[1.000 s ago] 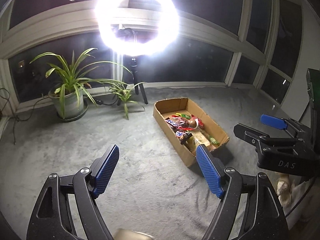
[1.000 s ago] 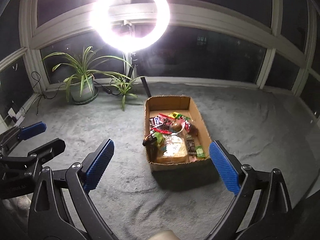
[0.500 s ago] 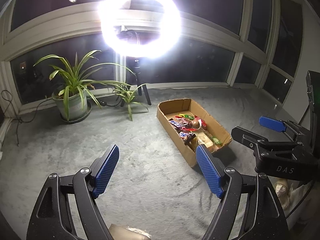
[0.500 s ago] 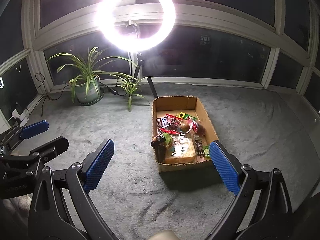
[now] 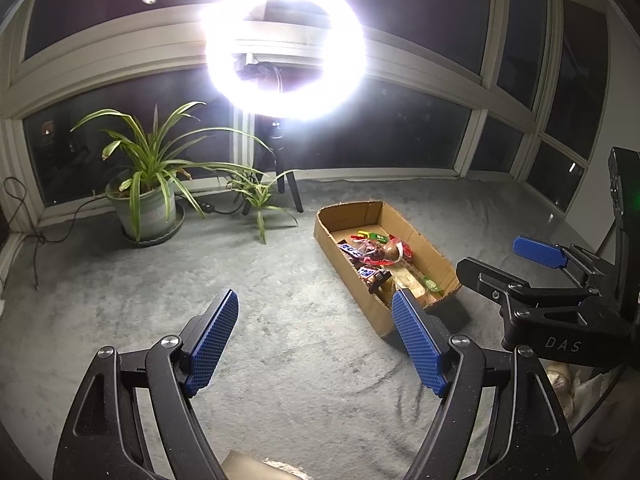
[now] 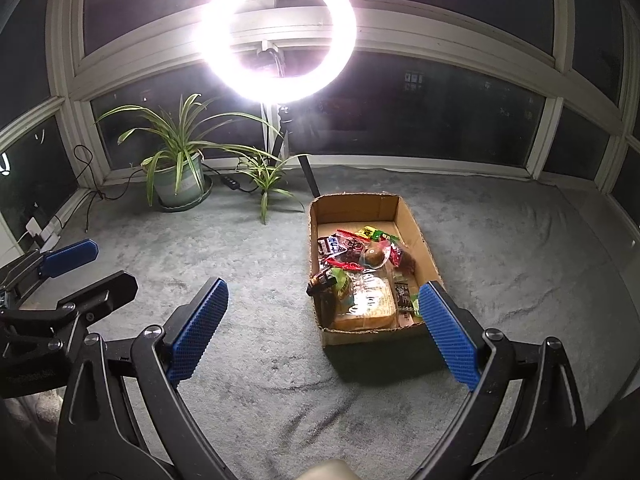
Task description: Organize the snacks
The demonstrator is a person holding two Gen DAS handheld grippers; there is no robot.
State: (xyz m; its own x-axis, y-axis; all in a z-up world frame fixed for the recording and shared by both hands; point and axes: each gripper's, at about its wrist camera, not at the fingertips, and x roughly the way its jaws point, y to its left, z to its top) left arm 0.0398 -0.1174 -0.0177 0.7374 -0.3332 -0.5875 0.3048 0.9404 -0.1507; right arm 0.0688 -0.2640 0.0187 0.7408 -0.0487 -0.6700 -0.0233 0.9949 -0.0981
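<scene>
Snacks [image 6: 356,268] jumbled in cardboard box [image 6: 426,248]; both my grippers [image 6: 324,326] released, empty — should approach one top item squarely.

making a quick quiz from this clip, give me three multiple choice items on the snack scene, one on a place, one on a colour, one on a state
1. Where are the snacks?
A. inside the cardboard box
B. scattered on the carpet
C. in the plant pot

2. What colour are the gripper pads?
A. red
B. blue
C. white

3. What state is the right gripper in?
A. shut on a snack
B. shut, empty
C. open, empty

Answers:
1 A, the wrappers all lie within the cardboard box walls.
2 B, the pads are blue.
3 C, its pads stand wide apart with only carpet and box behind.
</scene>
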